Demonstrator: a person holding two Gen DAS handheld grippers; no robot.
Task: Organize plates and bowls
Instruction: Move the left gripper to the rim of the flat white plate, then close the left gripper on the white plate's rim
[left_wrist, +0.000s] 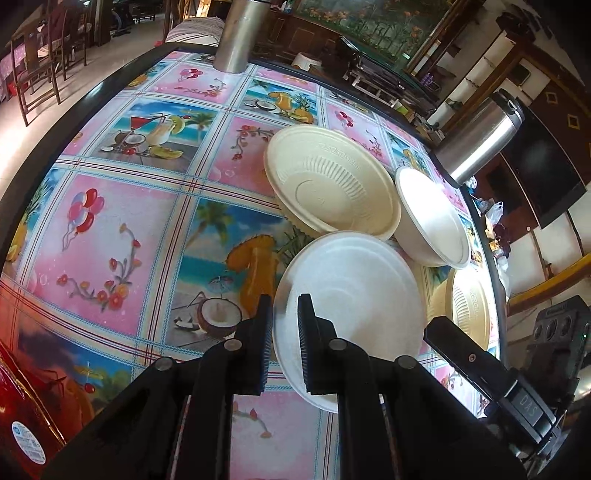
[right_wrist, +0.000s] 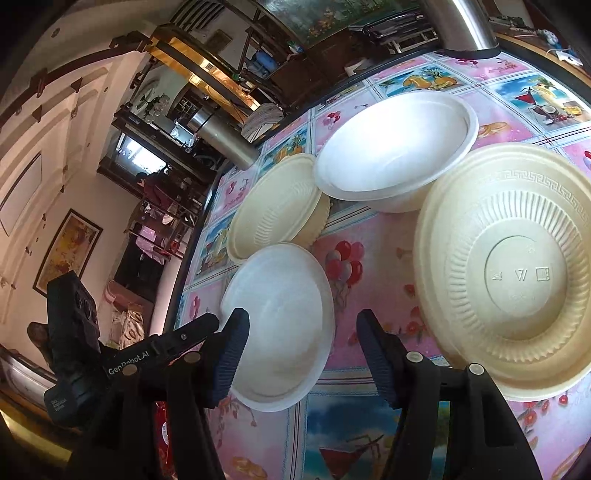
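Main risk: plate (left_wrist: 354, 288) slipping or folding. Thin-rim pinch at one edge only, rest hanging free past the fingers. Looks like light pulp or foam, so any quick swing or twist could pivot it out of the pinch, or crease the rim.

Second risk: clipping neighbours. Far edge of plate overlaps the beige bowl (left_wrist: 332, 184) rim in the left view, white bowl (left_wrist: 432, 221) just beside that. A low sweep would shove both across the table (left_wrist: 110, 240). All light, so would skate easily, possibly toward the flask (left_wrist: 480, 140) near the edge.

Third: hands crowding. Right gripper (right_wrist: 303, 350) close to the same plate. A bump could knock it loose. Second beige bowl (right_wrist: 517, 266) sits just to its right, easy to catch with the outer finger.

Pose:
- Left gripper (left_wrist: 285, 332): pitched steeply down, jaws closed to a sliver on the near rim of the plate.
- Right gripper: shallower downward tilt, jaws about half apart, holding nothing; plate partly in the gap, pads not on it.

Cannot tell whether plate is fully clear of the table.
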